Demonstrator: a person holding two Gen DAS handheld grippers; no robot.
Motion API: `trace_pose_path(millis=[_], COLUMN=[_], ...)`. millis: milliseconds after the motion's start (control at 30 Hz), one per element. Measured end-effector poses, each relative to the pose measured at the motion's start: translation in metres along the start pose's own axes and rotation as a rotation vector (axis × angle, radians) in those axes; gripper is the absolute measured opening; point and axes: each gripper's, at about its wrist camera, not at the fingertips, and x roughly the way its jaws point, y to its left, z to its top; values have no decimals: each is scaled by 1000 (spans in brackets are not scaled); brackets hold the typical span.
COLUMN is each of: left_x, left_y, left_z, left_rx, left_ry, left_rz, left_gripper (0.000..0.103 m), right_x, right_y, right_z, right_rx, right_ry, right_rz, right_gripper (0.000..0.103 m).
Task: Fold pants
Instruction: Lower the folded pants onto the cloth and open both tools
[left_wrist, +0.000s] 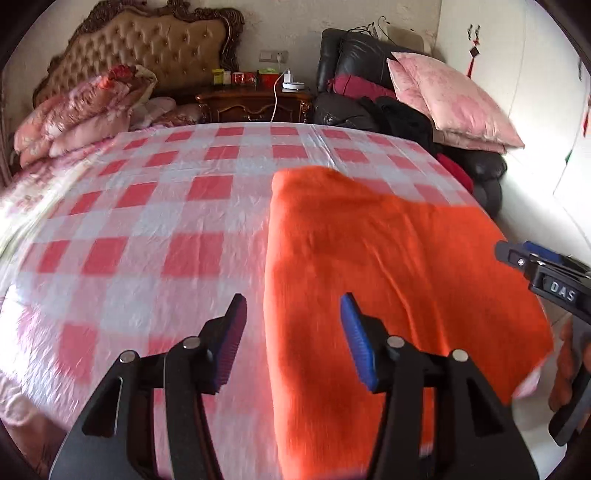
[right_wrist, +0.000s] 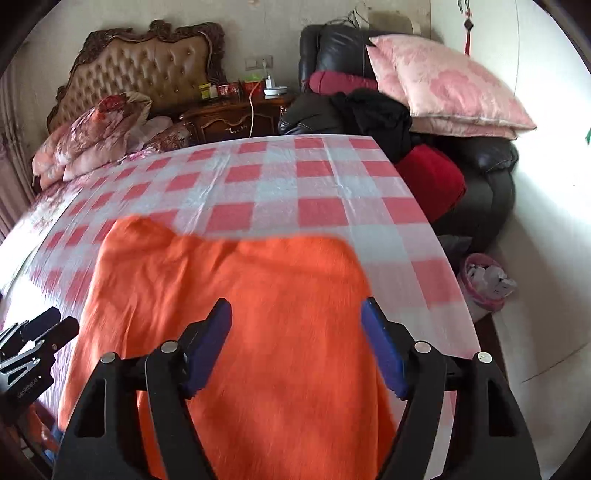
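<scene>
Orange pants (left_wrist: 369, 258) lie flat on the checked sheet (left_wrist: 166, 221), folded; both tongs, left (left_wrist: 291, 332) and right (right_wrist: 295, 339), released, empty, above pants' near edge for regrip.

Orange pants (left_wrist: 388, 266) motion-blurred, near end cut off by the frame's lower edge, checked bedsheet (left_wrist: 155, 221) smeared at the bed's near edge, right gripper (left_wrist: 517, 258) cropped at frame's right edge.
</scene>
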Motion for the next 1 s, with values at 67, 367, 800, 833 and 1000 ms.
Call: trace_pose_path(millis=[67,367,800,833,1000], left_x=[-10,-42,-48,-49,-54], left_y=[-7,-24,-38,-37,-39], left_z=[-16,-40,-46,-45,-45], left_rx=[15,95,145,147,149], left_ry=[48,63,47,46,42], left_rz=[-42,-13,-26,-26,-33], left_gripper=[53,56,58,58,58], right_x=[-14,-19,-19,-19,-17], right_y=[2,-9,-9,-9,-10], right_z=[-18,-63,-84,-84,-86], right_rx=[10,78,77,81,96], right_ry=[0,134,170,172,178], right_rz=[-25,-65,-96,-93,-84], right_gripper=[72,77,84,85,86])
